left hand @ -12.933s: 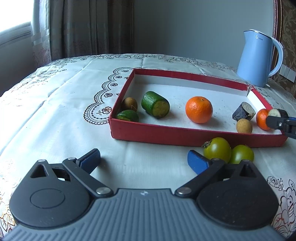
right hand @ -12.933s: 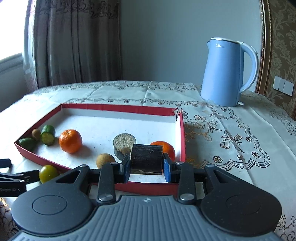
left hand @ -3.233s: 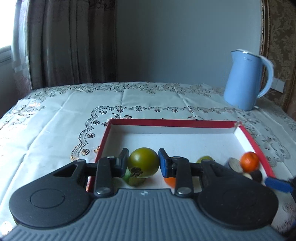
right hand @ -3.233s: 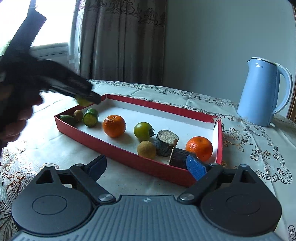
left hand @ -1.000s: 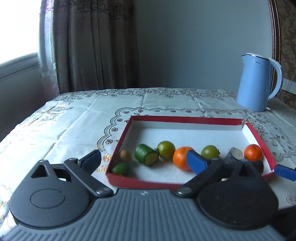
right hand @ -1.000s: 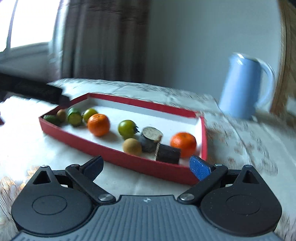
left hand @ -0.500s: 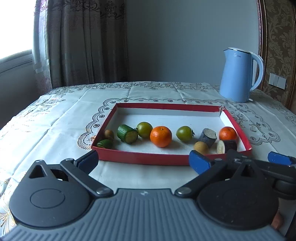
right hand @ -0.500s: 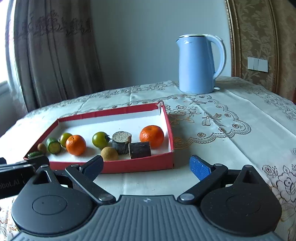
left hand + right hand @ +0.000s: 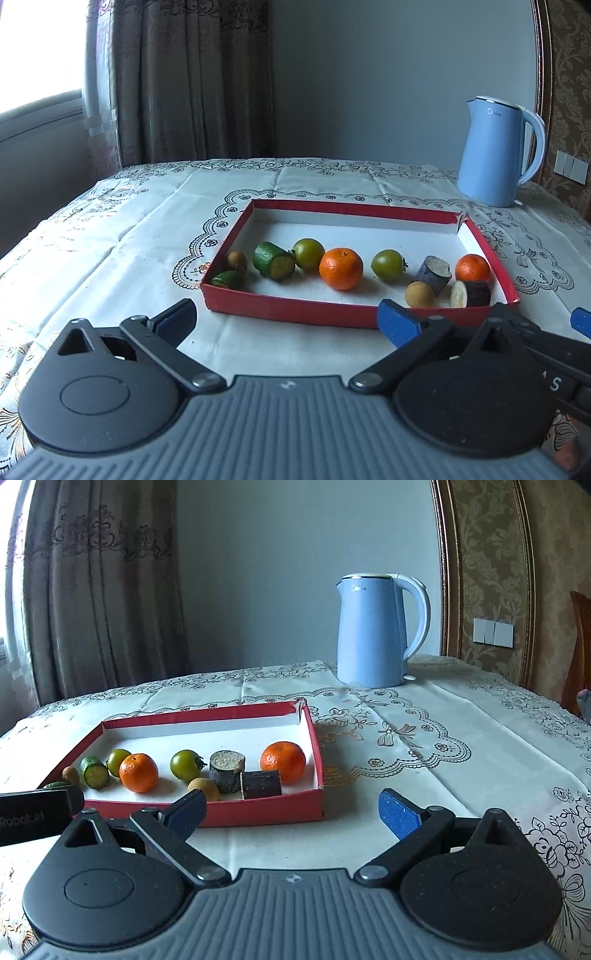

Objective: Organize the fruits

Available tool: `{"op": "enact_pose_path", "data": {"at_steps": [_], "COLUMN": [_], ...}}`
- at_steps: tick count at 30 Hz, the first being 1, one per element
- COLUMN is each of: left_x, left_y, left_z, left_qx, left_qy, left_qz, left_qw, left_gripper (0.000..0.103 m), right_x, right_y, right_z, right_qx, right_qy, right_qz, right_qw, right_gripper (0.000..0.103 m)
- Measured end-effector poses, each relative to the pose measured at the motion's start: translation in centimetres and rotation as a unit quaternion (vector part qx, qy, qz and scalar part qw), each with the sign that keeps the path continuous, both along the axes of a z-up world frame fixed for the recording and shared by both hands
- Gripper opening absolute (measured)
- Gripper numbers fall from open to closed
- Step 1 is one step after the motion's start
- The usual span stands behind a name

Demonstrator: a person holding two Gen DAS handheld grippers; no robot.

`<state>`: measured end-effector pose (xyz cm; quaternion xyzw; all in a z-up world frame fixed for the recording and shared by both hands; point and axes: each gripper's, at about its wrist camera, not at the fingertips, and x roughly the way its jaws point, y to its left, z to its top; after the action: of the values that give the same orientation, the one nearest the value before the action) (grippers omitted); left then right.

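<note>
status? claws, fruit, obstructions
Left claw open, empty. Right claw open, empty. Fruit all inside red tray. Kettle stands behind tray, clear of it.

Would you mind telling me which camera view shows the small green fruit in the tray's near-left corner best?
The left wrist view: the small green fruit lies there in plain sight against the red tray wall, beside a brown fruit. In the right wrist view only a sliver shows, mostly hidden behind the other tool's dark body.
</note>
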<state>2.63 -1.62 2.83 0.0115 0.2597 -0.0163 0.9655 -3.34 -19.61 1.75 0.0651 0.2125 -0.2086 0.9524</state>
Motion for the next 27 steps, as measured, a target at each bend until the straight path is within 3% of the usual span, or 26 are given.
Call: {"op": "enact_pose_path", "data": {"at_steps": [27], "left_x": [-0.2], "left_y": [-0.4], "left_z": [0.0], "left_qx": [0.009], "left_qy": [-0.005], "left_qz": [-0.012], "left_qw": [0.9999], "left_gripper": [0.103], "right_x": [1.1], "right_y": [0.5], "right_z": [-0.6], "right_qx": [-0.006], "right_qy": [0.021], "right_qz": [0.003], "right_qw": [1.0], "right_gripper": [0.1]}}
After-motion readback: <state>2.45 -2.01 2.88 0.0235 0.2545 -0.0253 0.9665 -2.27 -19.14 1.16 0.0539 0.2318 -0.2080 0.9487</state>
